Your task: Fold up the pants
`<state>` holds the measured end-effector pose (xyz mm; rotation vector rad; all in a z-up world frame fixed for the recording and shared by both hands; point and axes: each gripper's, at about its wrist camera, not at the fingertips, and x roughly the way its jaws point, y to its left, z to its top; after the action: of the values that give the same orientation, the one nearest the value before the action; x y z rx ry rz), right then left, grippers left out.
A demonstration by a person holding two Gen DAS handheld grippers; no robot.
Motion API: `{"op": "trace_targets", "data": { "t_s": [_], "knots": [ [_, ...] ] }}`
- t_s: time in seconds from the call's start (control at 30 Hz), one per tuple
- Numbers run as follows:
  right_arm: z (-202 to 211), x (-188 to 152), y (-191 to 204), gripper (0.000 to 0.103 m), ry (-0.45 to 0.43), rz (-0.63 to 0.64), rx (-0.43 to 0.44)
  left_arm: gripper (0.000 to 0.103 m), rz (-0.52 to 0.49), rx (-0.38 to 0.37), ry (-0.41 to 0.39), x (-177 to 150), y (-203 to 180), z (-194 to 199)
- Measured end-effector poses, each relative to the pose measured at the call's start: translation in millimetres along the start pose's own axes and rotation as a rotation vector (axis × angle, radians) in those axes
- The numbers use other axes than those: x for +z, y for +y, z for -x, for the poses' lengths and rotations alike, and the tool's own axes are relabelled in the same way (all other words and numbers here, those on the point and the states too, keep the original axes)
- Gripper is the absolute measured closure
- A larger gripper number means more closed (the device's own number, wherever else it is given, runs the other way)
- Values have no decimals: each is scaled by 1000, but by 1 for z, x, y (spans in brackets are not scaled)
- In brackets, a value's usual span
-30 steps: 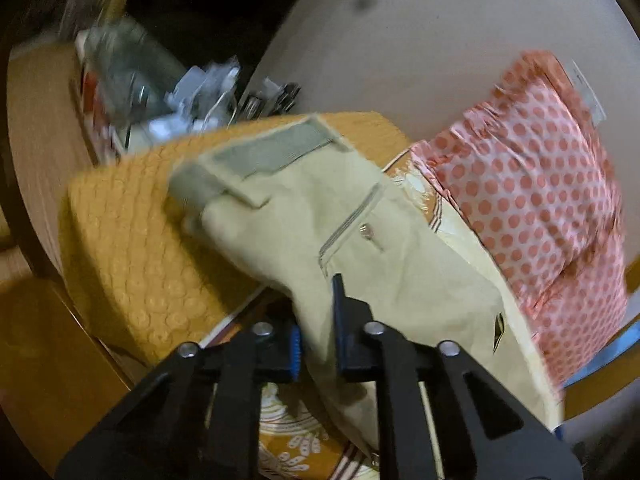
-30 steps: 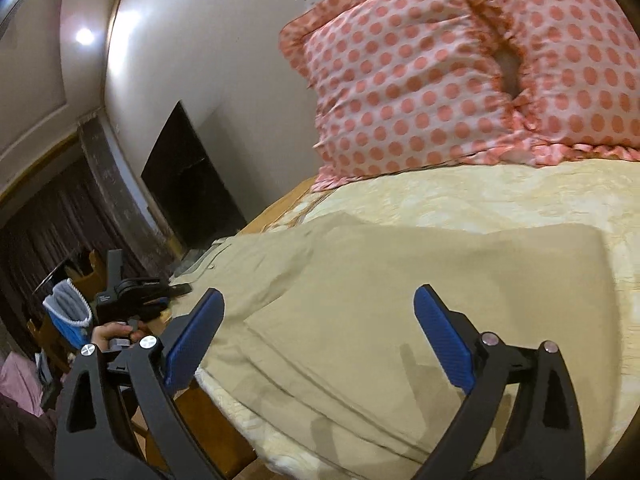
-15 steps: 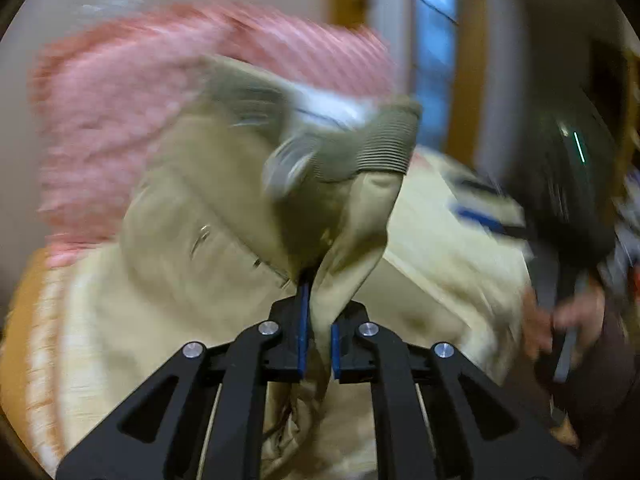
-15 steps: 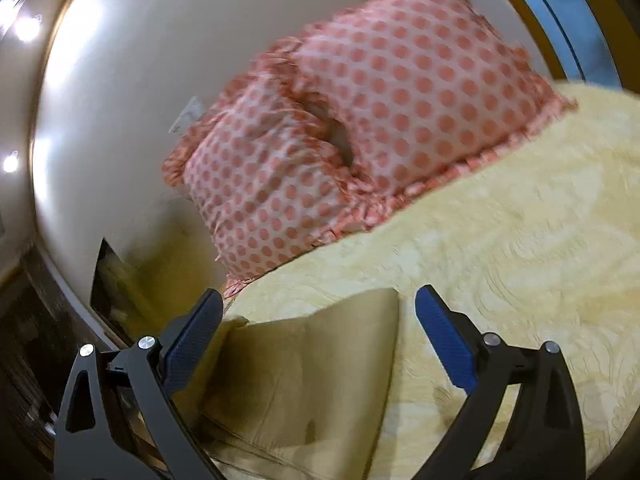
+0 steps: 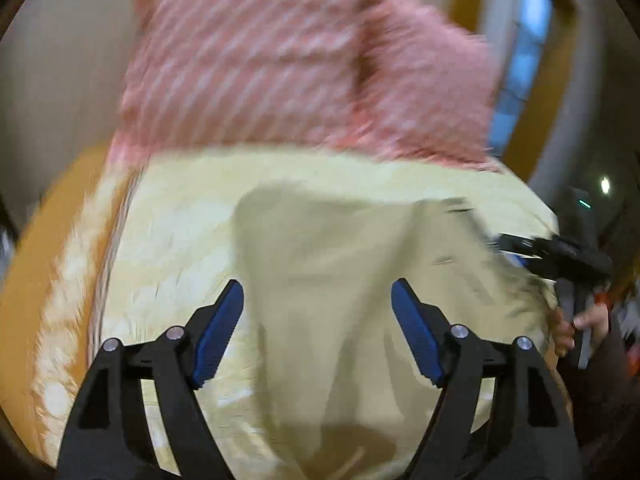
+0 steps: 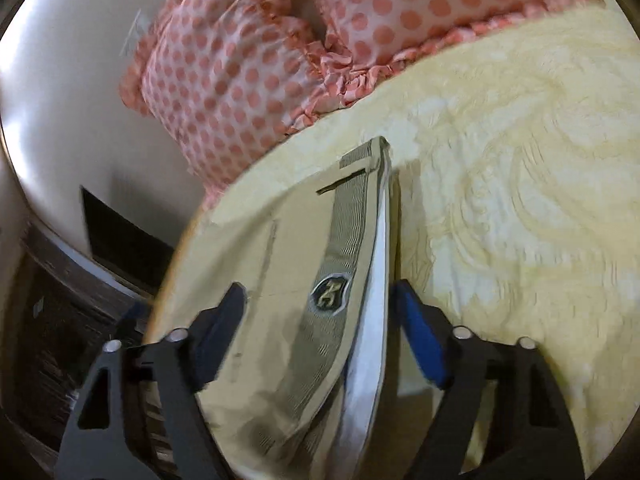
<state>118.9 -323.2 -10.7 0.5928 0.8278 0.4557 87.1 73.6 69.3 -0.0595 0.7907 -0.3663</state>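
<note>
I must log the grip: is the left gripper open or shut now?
Open: the left gripper has its blue pads wide apart above the pants, holding nothing.

Right hand-held gripper [image 6: 318,320] spread, straddling pants [image 6: 304,280] waistband.

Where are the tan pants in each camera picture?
Left wrist view: the pants fill the middle, lying between the open fingers of the left gripper.
Right wrist view: the pants run from centre to bottom, waistband between the right gripper's fingers.
Shared landmark: the pink pillow on top.
</note>
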Motion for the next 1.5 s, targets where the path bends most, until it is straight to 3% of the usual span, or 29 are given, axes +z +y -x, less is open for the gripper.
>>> {"op": "trace_targets", "data": {
  "t_s": [0.13, 0.2, 0.23, 0.27, 0.3, 0.37, 0.43, 0.53, 0.7, 0.73, 0.83, 0.87, 0.9, 0.97, 1.03, 1.1, 1.17, 1.27, 1.37, 1.4, 1.43, 1.47, 1.5],
  "knots": [
    [-12, 1, 9, 32, 17, 59, -15, 32, 89, -97, 122, -1, 24, -41],
    [-13, -1, 8, 42, 22, 82, -15, 33, 99, -152, 139, -8, 22, -47],
    [-13, -2, 7, 54, 30, 88, -10, 33, 104, -164, 149, -7, 22, -50],
    [-15, -3, 4, 66, 52, 89, 17, 40, 110, -174, 160, -4, 20, -51],
    [-16, -2, 3, 71, 66, 81, 49, 48, 114, -171, 165, -4, 18, -55],
    [-17, 2, -3, 84, 94, 43, 147, 91, 116, -177, 169, 2, 18, -56],
    [-16, 12, 0, 86, 96, 41, 177, 94, 119, -199, 163, 8, 17, -54],
    [-15, 39, 14, 87, 51, 92, 164, 95, 47, -156, 106, 37, 3, -56],
    [-25, 93, 19, 88, -65, 88, 96, 94, 24, -78, -3, 89, -4, -90],
    [-31, 101, 17, 87, -79, 85, 55, 93, 10, -45, -2, 96, -7, -103],
    [-52, 112, 13, 66, -27, 131, -222, 86, -31, 112, 52, 107, -15, -134],
    [-48, 110, 13, 66, -31, 145, -322, 83, -14, 126, 47, 107, -12, -130],
    [-37, 107, 15, 66, -68, 153, -331, 82, -5, 135, 16, 106, -10, -120],
    [-12, 97, 25, 41, -148, 172, -263, 79, -4, 174, -84, 100, -9, -87],
    [-3, 85, 40, 37, -147, 213, -177, 76, 36, 82, -128, 89, -12, -63],
    [-11, 76, 52, 37, -85, 250, -145, 76, 40, -4, -89, 81, -22, -64],
    [-27, 66, 60, 36, -19, 276, -146, 75, 20, -66, 1, 71, -39, -84],
    [-56, 60, 54, 29, 104, 244, -245, 75, 29, -27, 143, 60, -46, -128],
    [-50, 55, 63, 26, 83, 245, -336, 79, 7, 34, 136, 57, -52, -125],
    [-44, 49, 70, 22, 65, 255, -356, 74, 9, 36, 120, 53, -55, -111],
    [-32, 37, 81, 8, 31, 285, -368, 53, 5, 40, 104, 49, -58, -102],
    [-25, 27, 88, 1, 11, 303, -371, 29, -6, 61, 71, 41, -62, -84],
    [-16, 10, 98, 1, -18, 330, -376, 21, -22, 87, 39, 30, -67, -67]
  ]
}}
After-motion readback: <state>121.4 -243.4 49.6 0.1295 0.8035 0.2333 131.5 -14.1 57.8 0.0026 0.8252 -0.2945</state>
